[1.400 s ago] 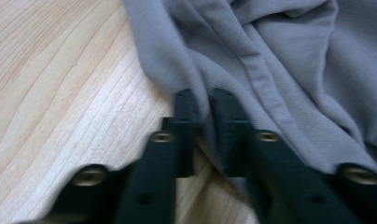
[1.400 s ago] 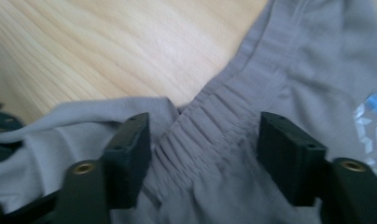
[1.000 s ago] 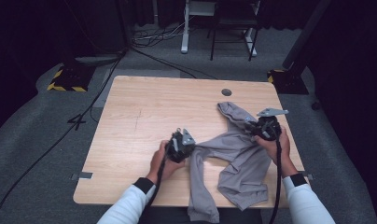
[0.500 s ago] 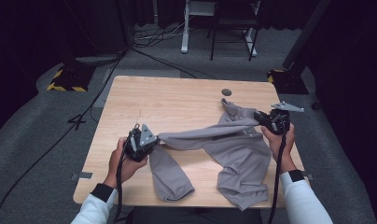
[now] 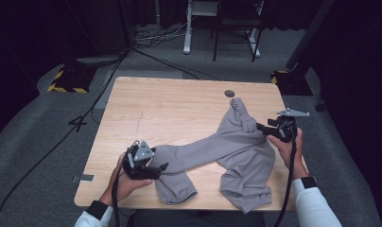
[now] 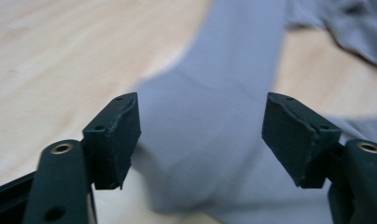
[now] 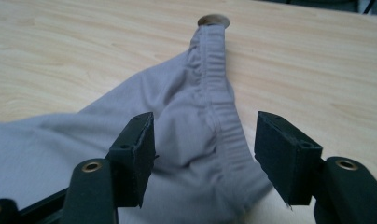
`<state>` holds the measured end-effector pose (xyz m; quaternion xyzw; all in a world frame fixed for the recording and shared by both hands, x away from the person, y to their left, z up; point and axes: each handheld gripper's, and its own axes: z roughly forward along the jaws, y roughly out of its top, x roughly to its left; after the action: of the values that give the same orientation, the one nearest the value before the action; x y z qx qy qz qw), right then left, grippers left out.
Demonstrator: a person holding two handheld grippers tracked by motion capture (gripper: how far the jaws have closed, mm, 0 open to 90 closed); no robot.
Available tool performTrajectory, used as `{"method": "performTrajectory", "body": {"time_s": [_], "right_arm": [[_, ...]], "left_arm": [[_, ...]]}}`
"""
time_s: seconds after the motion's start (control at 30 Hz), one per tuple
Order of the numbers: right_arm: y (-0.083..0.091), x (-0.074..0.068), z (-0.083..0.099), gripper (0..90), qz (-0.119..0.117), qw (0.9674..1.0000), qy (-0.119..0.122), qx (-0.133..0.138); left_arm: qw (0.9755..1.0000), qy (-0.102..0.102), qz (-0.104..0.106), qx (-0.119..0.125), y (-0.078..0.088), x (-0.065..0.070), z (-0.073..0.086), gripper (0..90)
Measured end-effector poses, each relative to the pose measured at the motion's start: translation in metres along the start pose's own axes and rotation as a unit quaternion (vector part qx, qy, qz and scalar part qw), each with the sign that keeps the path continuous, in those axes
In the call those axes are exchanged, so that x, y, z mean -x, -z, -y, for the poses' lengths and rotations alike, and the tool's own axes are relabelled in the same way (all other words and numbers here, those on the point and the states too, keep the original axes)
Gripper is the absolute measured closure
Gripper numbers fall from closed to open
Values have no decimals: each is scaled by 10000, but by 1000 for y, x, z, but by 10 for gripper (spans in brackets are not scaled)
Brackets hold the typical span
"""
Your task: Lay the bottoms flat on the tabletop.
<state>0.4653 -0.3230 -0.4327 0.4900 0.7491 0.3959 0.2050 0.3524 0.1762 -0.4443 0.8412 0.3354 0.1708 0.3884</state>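
A pair of grey trousers (image 5: 227,144) lies spread on the wooden table (image 5: 170,104), its elastic waistband (image 7: 217,88) toward the far right and one leg stretched toward the near left. My left gripper (image 5: 161,166) is open at the bend of that leg (image 6: 210,135), which lies between its jaws. At the waist end my right gripper (image 5: 261,126) is also open, its jaws either side of the bunched waistband. The other leg (image 5: 246,182) runs to the table's near edge.
A round cable hole (image 5: 229,93) sits in the table just past the waistband. Chairs and a desk frame (image 5: 222,23) stand on the floor beyond the table. Cables (image 5: 66,137) trail on the carpet at the left.
My left gripper pulled one trouser leg out to the left and toward me, straightening it, and has let go. My right gripper stayed at the waistband and also stands open now.
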Motion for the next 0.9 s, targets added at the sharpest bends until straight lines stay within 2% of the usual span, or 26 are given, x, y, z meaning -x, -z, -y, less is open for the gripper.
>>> {"method": "performTrajectory", "body": {"time_s": [0.07, 0.1, 0.13, 0.2, 0.23, 0.27, 0.3, 0.33, 0.37, 0.4, 0.47, 0.5, 0.53, 0.57, 0.6, 0.67, 0.7, 0.73, 0.77, 0.8, 0.83, 0.87, 0.9], "right_arm": [[2, 0, 7, 404, -137, 9998, 137, -106], [3, -2, 10, 412, -128, 9993, 279, -193], [3, -4, 14, 421, -177, 9987, 416, -249], [4, -7, 18, 448, -336, 9971, 581, -373], [5, -9, 21, 454, -367, 9963, 645, -430], [7, -9, 24, 466, -495, 9958, 645, -419], [8, -10, 26, 482, -542, 9955, 656, -414], [10, -12, 28, 504, -634, 9946, 704, -415], [11, -14, 32, 514, -797, 9923, 824, -466], [12, -16, 35, 523, -881, 9897, 993, -529], [15, -23, 42, 582, -1014, 9859, 1226, -517], [16, -26, 47, 602, -1237, 9820, 1351, -451], [16, -29, 50, 613, -1318, 9797, 1436, -478], [15, -33, 54, 624, -1283, 9774, 1580, -577], [14, -36, 57, 628, -1323, 9761, 1604, -632], [11, -41, 62, 638, -1532, 9706, 1671, -807], [9, -45, 64, 640, -1487, 9699, 1715, -886], [6, -48, 66, 640, -1358, 9701, 1750, -988], [3, -50, 68, 635, -1285, 9691, 1804, -1085], [-1, -51, 70, 624, -1239, 9680, 1830, -1191], [-2, -50, 71, 635, -1238, 9705, 1750, -1100], [-3, -49, 70, 647, -1219, 9711, 1724, -1118], [-3, -48, 69, 657, -1149, 9718, 1722, -1127]], "left_arm": [[9998, 65, 136, -162, -14, -13, -4, 284], [9996, -6, 118, -247, -23, -16, -5, 286], [9992, -106, 201, -343, -31, -19, -5, 284], [9975, -86, 481, -503, -47, -22, -5, 289], [9962, -118, 620, -593, -54, -23, -5, 278], [9952, -182, 748, -597, -58, -22, -4, 281], [9940, -266, 834, -649, -61, -21, -4, 324], [9936, -388, 759, -736, -63, -19, -3, 392], [9934, -446, 730, -758, -64, -18, -2, 472], [9932, -485, 721, -781, -64, -18, -1, 589], [9959, -427, 545, -580, -60, -18, 2, 733], [9966, -425, 460, -533, -58, -19, 3, 783], [9980, -322, 305, -445, -55, -20, 4, 795], [9986, -267, 217, -407, -53, -22, 5, 804], [9993, -185, 74, -329, -50, -24, 7, 809], [9996, 84, -169, -195, -45, -31, 10, 800], [9992, 252, -274, -159, -42, -36, 13, 797], [9983, 413, -384, -142, -40, -42, 16, 797], [9972, 521, -494, -184, -38, -47, 20, 798], [9956, 718, -575, -151, -35, -54, 24, 798], [9941, 877, -622, -122, -34, -58, 27, 795], [9920, 1053, -685, -112, -31, -63, 30, 795], [9903, 1135, -785, -131, -28, -68, 34, 795]]}}
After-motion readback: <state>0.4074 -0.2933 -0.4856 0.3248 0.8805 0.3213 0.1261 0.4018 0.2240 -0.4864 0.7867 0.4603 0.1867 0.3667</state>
